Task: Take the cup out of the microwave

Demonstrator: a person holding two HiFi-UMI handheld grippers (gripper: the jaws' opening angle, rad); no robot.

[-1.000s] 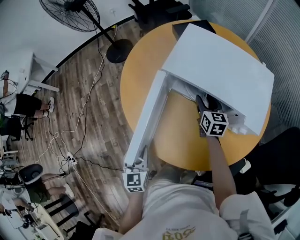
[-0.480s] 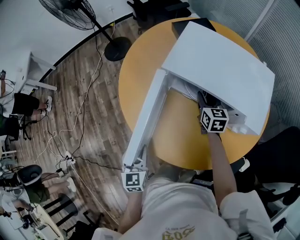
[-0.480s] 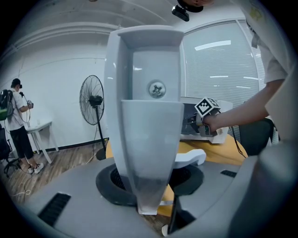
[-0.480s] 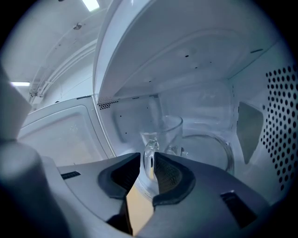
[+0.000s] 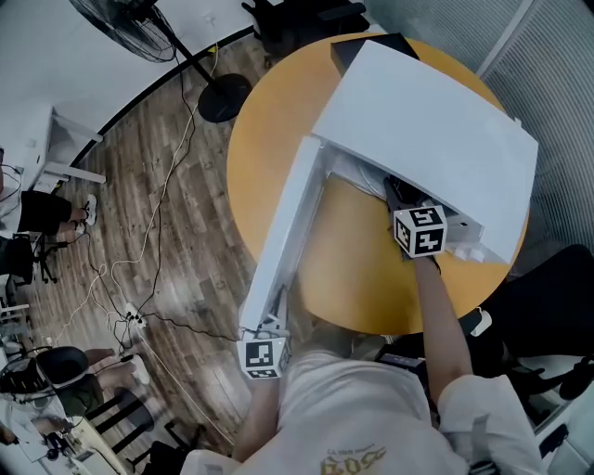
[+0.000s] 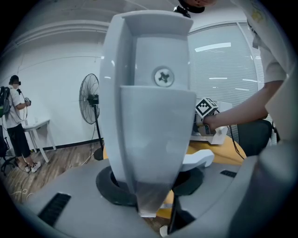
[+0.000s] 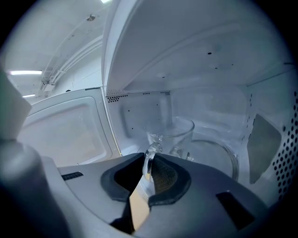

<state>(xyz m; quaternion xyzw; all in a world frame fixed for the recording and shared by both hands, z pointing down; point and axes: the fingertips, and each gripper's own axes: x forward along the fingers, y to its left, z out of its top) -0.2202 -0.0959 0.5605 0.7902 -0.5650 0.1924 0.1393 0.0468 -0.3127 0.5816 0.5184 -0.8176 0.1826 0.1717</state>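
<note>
A white microwave [image 5: 427, 121] stands on the round yellow table [image 5: 353, 269] with its door [image 5: 288, 232] swung wide open. My left gripper [image 5: 269, 327] is shut on the door's [image 6: 149, 93] free edge, which fills the left gripper view between the jaws of that gripper [image 6: 150, 195]. My right gripper [image 5: 401, 197] reaches into the oven cavity. Inside stands a clear glass cup [image 7: 174, 135] on the glass turntable [image 7: 223, 155]. The jaws of my right gripper [image 7: 149, 175] are closing, and the cup's handle [image 7: 150, 155] is pinched between the pads.
A black box [image 5: 362, 46] sits behind the microwave. A standing fan [image 5: 130, 19] and loose cables [image 5: 139, 278] are on the wooden floor to the left. A person [image 6: 16, 125] stands far off by a white table. A dark chair [image 5: 548, 297] is at the right.
The right gripper's marker cube has rolled a little and edged toward the oven opening. The left gripper stays on the door's edge.
</note>
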